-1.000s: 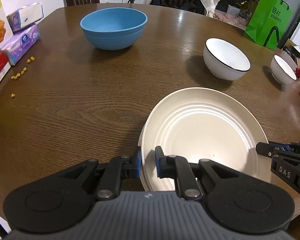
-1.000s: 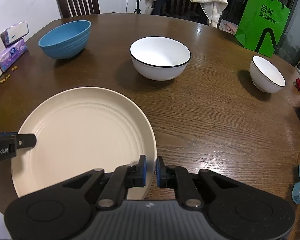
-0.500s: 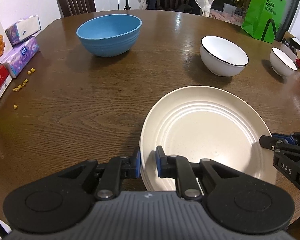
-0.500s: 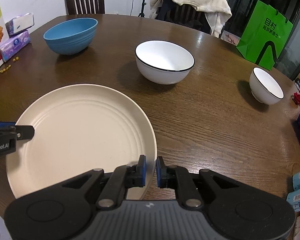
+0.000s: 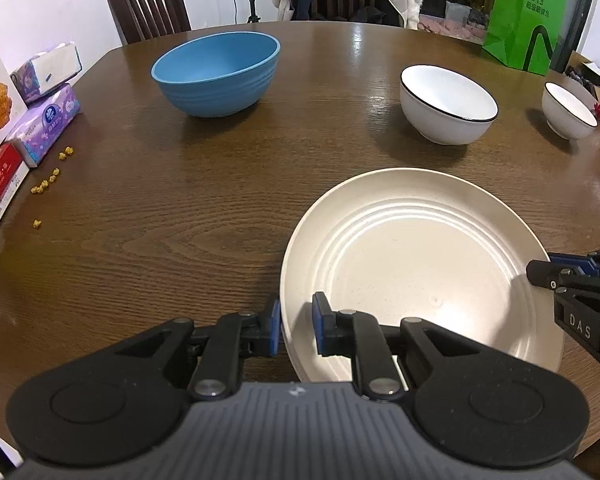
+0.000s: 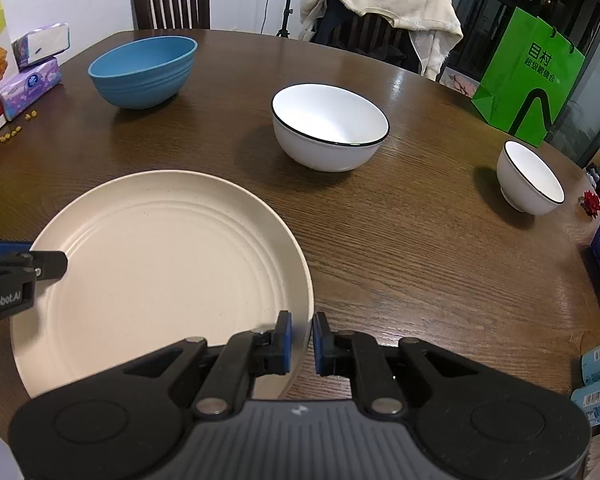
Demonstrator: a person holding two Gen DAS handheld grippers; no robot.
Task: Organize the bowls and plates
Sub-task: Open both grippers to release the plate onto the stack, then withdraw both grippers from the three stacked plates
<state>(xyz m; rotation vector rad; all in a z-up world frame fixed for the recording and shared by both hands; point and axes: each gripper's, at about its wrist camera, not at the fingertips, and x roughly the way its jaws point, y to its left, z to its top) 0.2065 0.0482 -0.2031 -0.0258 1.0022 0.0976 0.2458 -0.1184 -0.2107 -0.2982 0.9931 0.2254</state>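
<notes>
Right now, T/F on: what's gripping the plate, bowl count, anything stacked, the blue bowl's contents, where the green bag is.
1. Both grippers pinch the plate rim: left gripper on one side, right gripper on the opposite side. True.
2. Four bowls are on the table. False: three, a blue bowl, a big white bowl and a small white bowl.
3. The small white bowl is nested in the big one. False: they stand apart.
4. The blue bowl is empty. True.
5. The green bag lies on the plate. False: it stands upright past the table's far edge.
</notes>
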